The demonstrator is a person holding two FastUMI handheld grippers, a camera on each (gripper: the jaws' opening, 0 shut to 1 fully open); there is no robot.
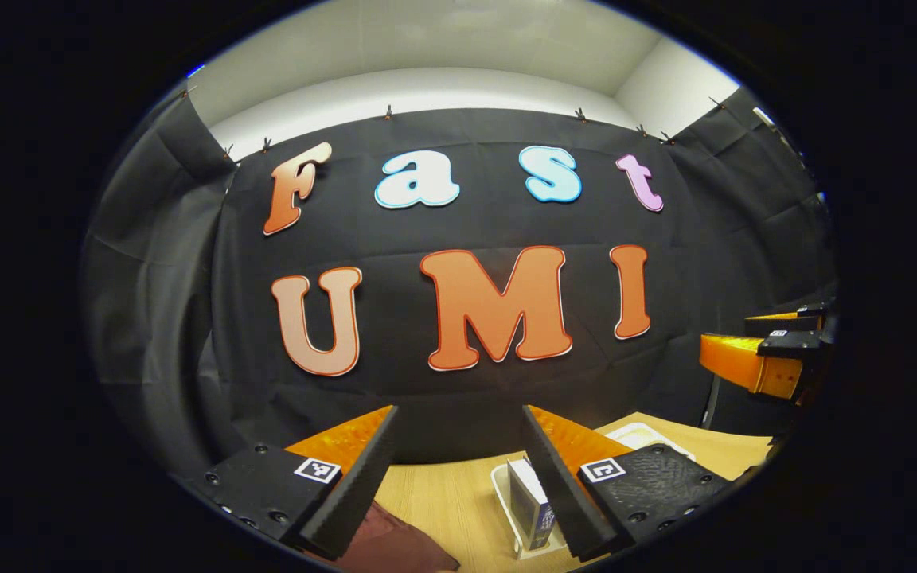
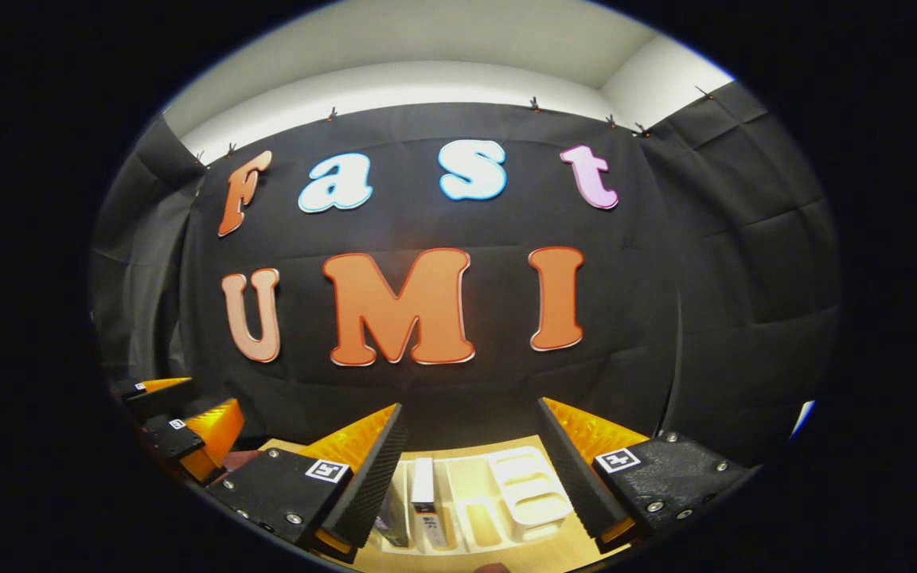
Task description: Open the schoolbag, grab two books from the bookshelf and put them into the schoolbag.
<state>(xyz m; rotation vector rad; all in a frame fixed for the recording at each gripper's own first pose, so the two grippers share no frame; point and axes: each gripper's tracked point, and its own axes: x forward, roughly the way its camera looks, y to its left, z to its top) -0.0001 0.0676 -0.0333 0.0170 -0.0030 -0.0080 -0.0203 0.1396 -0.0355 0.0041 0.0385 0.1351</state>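
Observation:
In the left gripper view my left gripper (image 1: 460, 414) is open and holds nothing, raised above the wooden table (image 1: 442, 501). Past its right finger a white bookshelf rack (image 1: 506, 497) holds an upright book (image 1: 526, 497). A dark red schoolbag (image 1: 391, 545) pokes in at the bottom edge. My right gripper (image 1: 725, 330) hovers at the far right. In the right gripper view my right gripper (image 2: 470, 407) is open and empty over the white rack (image 2: 522, 489), where two books (image 2: 423, 485) stand in the left slots. The left gripper (image 2: 216, 395) is at the far left.
The black cloth wall stands close behind the table in both views. The rack's right slots (image 2: 534, 497) hold nothing. A strip of dark red (image 2: 239, 459) lies beside the left gripper on the table.

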